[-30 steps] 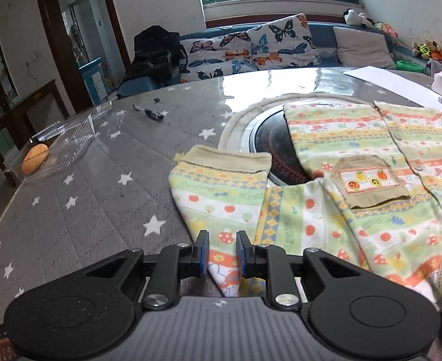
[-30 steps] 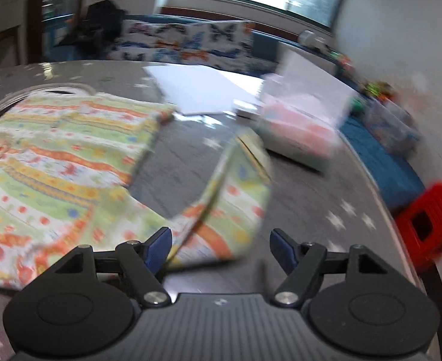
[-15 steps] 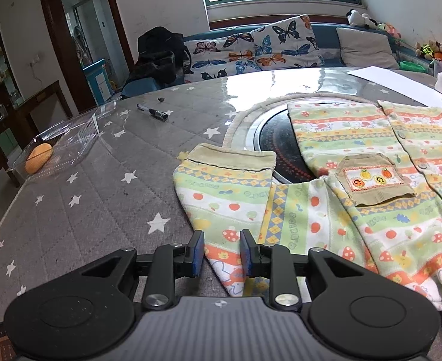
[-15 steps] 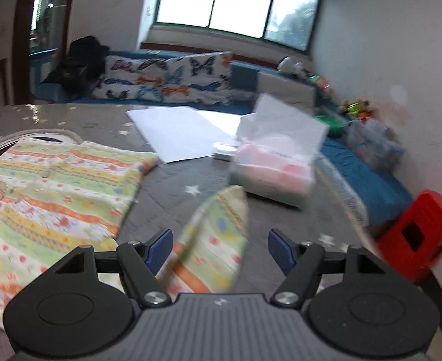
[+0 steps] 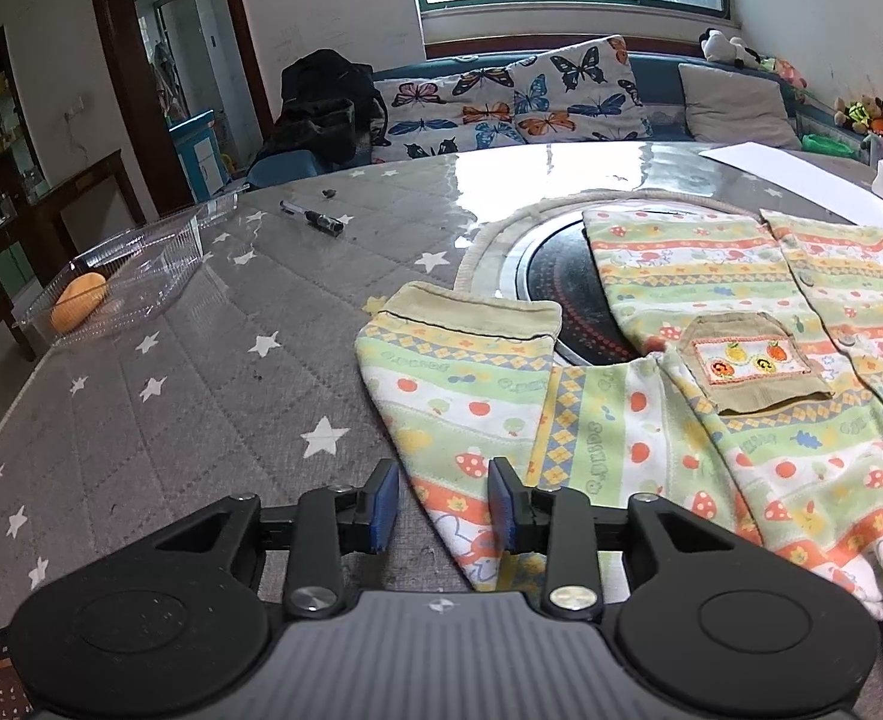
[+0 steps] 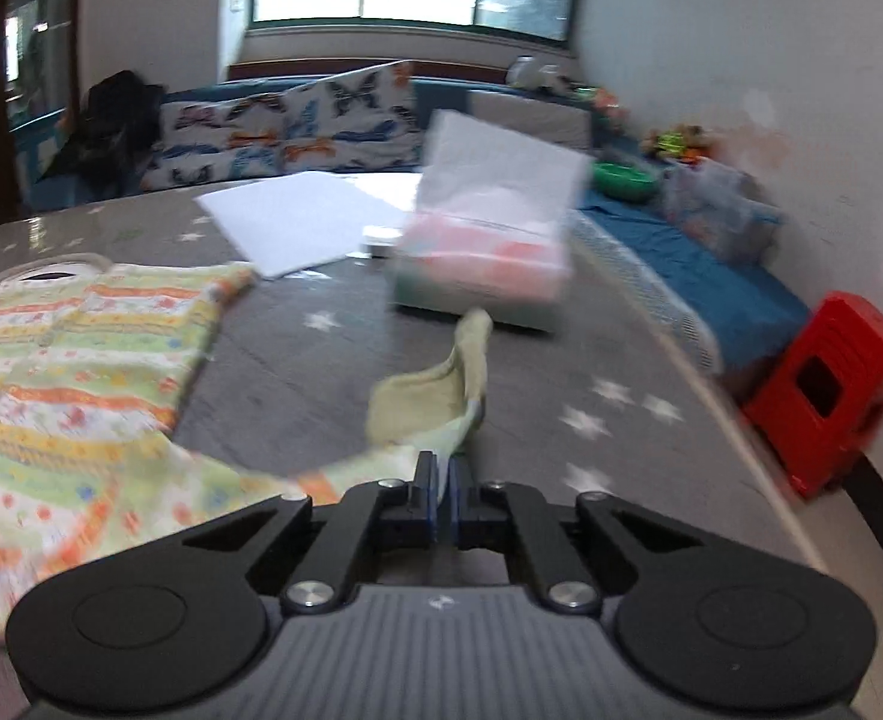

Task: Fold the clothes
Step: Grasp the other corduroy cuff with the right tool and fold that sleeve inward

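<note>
1. A child's patterned cardigan (image 5: 759,360) lies spread on the round table (image 5: 201,360), which wears a grey quilted cover with white stars; part of the garment covers the dark round inset at the table's middle.
2. The cardigan's left sleeve (image 5: 465,396) lies flat on the cover, its beige cuff pointing away from the camera, and the sleeve's near edge runs between the left gripper's blue pads.
3. The left gripper (image 5: 441,507) has its jaws parted and opening; the pads flank the sleeve's edge without pressing on it.
4. The right gripper (image 6: 440,495) is clamped tight on the other sleeve (image 6: 435,396), whose beige cuff stands up just beyond the fingertips; this view is blurred.
5. From there the striped fabric trails to the left and joins the cardigan's body on the table.
6. A clear plastic tray (image 5: 123,276) holding an orange piece of food sits near the table's left edge, well apart from the cardigan.
7. A tissue box (image 6: 489,252) and a white sheet (image 6: 297,222) lie beyond the lifted sleeve.
</note>
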Demonstrator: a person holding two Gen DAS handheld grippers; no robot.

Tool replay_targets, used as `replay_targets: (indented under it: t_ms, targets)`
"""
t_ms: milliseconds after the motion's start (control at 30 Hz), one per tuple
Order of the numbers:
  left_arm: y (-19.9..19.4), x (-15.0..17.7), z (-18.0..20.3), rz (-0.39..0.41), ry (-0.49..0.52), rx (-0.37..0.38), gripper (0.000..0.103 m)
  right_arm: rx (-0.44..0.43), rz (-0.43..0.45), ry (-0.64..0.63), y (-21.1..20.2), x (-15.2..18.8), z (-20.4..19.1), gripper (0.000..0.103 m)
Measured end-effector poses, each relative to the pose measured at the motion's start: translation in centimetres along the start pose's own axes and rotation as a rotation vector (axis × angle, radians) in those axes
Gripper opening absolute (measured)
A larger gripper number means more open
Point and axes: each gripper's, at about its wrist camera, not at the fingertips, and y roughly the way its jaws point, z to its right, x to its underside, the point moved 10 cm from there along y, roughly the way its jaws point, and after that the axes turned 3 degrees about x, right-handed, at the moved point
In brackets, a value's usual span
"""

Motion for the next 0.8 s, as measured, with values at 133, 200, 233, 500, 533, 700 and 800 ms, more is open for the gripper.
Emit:
replay_targets:
  t_ms: [133, 200, 233, 500, 533, 700, 800]
  targets:
    - [0.0, 0.0, 0.0, 0.0, 0.006, -0.001, 0.037, 0.076, -0.036, 0.096, -1.4, 2.6, 4.7, 0.007]
    - [0.0, -0.1, 0.1, -0.004, 0.011, -0.003, 0.037, 0.091, -0.024, 0.09, -1.6, 2.6, 5.7, 0.009]
    - [0.0, -0.1, 0.1, -0.007, 0.014, -0.004, 0.037, 0.081, -0.015, 0.087, -1.7, 2.3, 5.6, 0.009]
    - [0.0, 0.0, 0.0, -0.013, 0.01, -0.02, 0.041, -0.036, 0.051, 0.068, 0.7, -3.3, 1.7, 0.047]
    - [0.0, 0.0, 0.0, -0.013, 0.011, -0.022, 0.041, -0.046, 0.035, 0.09, 1.6, -3.6, 1.4, 0.047]
    - [-0.1, 0.0, -0.1, -0.014, 0.011, -0.024, 0.042, -0.051, -0.041, 0.18, 5.2, -3.8, 1.5, 0.028]
    - [-0.1, 0.1, -0.1, -0.013, 0.011, -0.024, 0.042, -0.113, -0.069, 0.246, 5.7, -3.1, 1.9, 0.005]
